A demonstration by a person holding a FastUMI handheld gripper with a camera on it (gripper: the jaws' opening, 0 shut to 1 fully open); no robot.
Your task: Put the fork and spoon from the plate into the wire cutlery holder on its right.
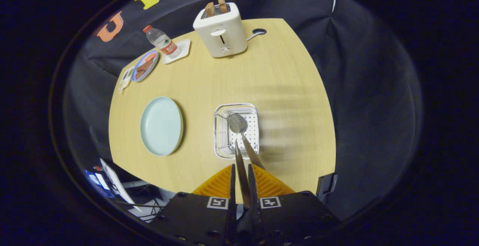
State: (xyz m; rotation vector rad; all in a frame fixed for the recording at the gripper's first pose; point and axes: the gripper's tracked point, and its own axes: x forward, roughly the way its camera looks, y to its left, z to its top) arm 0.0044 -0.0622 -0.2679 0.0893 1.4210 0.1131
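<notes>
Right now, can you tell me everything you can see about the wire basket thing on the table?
The wire cutlery holder is a small, shiny, square metal basket with a rounded rim, thin bars for its sides and a floor full of little holes. It stands upright on the wooden table, to the right of the pale blue plate, apart from it. A spoon leans inside, bowl up. The tool hangs just above its near rim, shut on a thin metal handle, probably the fork.
</notes>
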